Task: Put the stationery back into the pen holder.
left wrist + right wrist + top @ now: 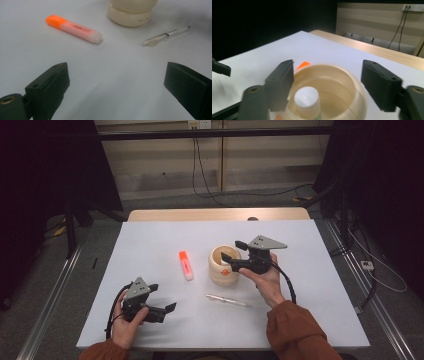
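Note:
A cream cup [222, 265] stands near the middle of the white table [150, 240]. My right gripper [231, 251] hovers over its rim, jaws open and nothing pressed between them. In the right gripper view, the gripper [327, 75] looks down into the cup [337, 82], where a white-capped pen [307, 98] with a green body stands. An orange highlighter [185, 265] lies left of the cup, and a clear pen [229, 300] lies in front of it. My left gripper [162, 296] rests open at the front left, empty. Beyond that gripper's [116, 75] jaws lie the highlighter [75, 28], the clear pen [165, 36] and the cup [130, 12].
A wooden strip [215, 214] runs along the table's far edge. Metal rails [55, 285] flank the table on the floor, and cables [210, 180] hang at the back wall. Bare table surface lies between the left gripper and the highlighter.

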